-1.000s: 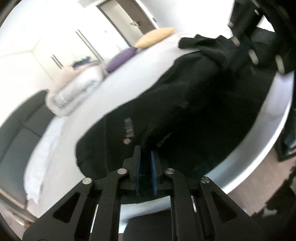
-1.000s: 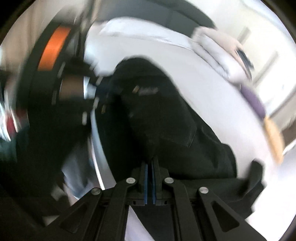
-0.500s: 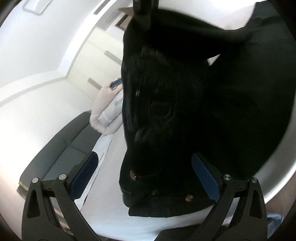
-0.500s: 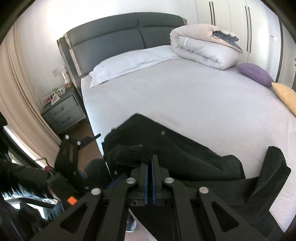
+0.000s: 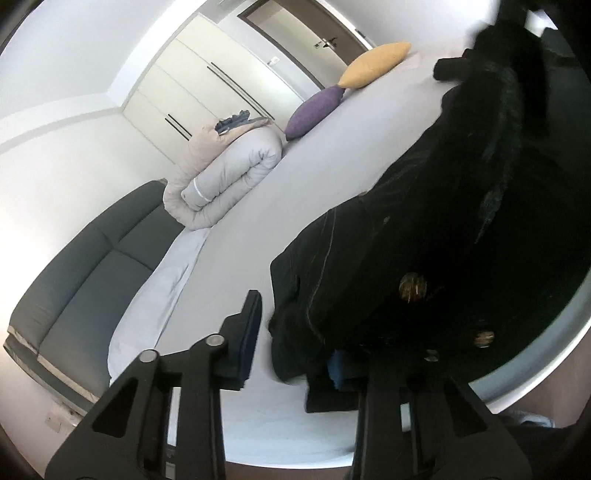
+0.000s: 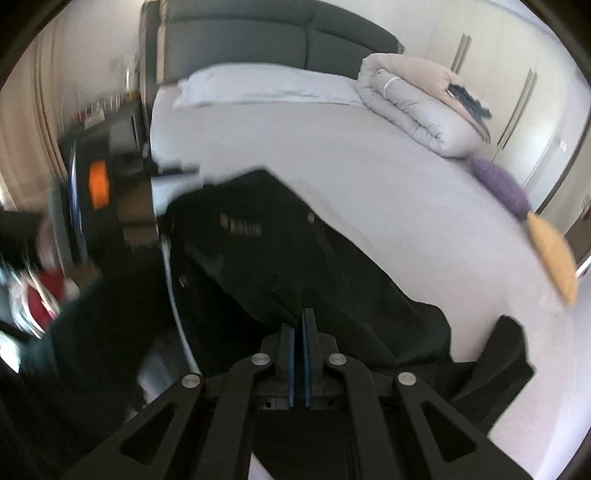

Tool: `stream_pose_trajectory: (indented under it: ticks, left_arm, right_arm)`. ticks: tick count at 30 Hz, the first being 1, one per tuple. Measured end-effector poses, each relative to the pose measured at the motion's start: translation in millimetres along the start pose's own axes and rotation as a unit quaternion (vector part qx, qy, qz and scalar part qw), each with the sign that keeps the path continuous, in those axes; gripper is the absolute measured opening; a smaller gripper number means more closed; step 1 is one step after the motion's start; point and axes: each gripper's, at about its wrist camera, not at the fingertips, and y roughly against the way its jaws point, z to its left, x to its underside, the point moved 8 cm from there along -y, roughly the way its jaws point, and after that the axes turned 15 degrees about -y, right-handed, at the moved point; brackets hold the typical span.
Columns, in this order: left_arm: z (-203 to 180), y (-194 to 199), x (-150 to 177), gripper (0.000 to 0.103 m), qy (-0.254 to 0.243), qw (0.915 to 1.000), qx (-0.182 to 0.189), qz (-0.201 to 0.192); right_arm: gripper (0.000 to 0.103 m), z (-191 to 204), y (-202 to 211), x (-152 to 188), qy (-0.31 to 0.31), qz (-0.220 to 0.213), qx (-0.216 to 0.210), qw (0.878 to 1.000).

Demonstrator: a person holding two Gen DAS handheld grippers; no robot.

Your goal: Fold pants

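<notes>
I am in a home bedroom. A wide bed (image 6: pixel 369 177) with a pale sheet fills the room, its padded grey headboard (image 6: pixel 277 37) against the wall and a long white pillow (image 6: pixel 266 86) along the head edge. A rolled duvet (image 5: pixel 225 177) sits at the far head corner, with a purple cushion (image 5: pixel 314 110) and a yellow cushion (image 5: pixel 373 64) along the far edge. Behind them stand cream wardrobe doors (image 5: pixel 207 85) and a brown door (image 5: pixel 306 29). Beige curtains (image 6: pixel 26 122) hang on the near side.
</notes>
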Motion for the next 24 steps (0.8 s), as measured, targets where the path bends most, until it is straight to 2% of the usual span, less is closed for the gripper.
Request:
stream_pose_trajectory:
  ticks: [3,5,8,12,15,18,20,22,24]
  left_arm:
    - [-21.6,4.2,15.4,0.025,-0.036,0.9990,0.023,-0.016]
    - [-31.7,-0.4,27.9,0.027,-0.077,0.9967,0.019,-0.014]
    - [-34.9,2.4,48.6,0.028,-0.100,0.9938,0.047,-0.008]
    - [-29.6,3.6,75.8,0.030,-0.135,0.9888,0.064,0.003]
    - [-16.7,-1.0,111.1,0.031,-0.150,0.9859,0.064,0.038]
    - [6.0,2.2,129.5,0.031,-0.113,0.9894,0.068,0.062]
    - [32.2,4.5,117.8,0.031,-0.038,0.9943,0.082,0.058]
    - [47.7,7.5,102.9,0.030,0.050,0.9904,0.120,0.047]
    - [45.8,9.0,85.0,0.030,0.101,0.9821,0.155,0.036]
  right_arm:
    - [0.004,17.8,-25.1,39.7,0.103,0.029,0.072,0.992]
    - [0.004,31.3,-40.6,67.1,0.148,0.052,0.082,0.984]
    - [0.004,45.2,-54.7,88.5,0.162,0.065,0.081,0.981]
    - [0.004,42.3,-57.8,88.3,0.150,0.058,0.085,0.983]
    - [0.004,35.4,-56.1,82.8,0.152,0.056,0.097,0.982]
    - [0.004,37.3,-55.1,85.3,0.155,0.057,0.103,0.981]
    - [0.004,40.6,-55.4,87.6,0.157,0.056,0.106,0.980]
    - [0.004,42.2,-55.9,88.0,0.158,0.056,0.106,0.980]
    - [0.004,41.3,-54.7,89.0,0.162,0.058,0.110,0.979]
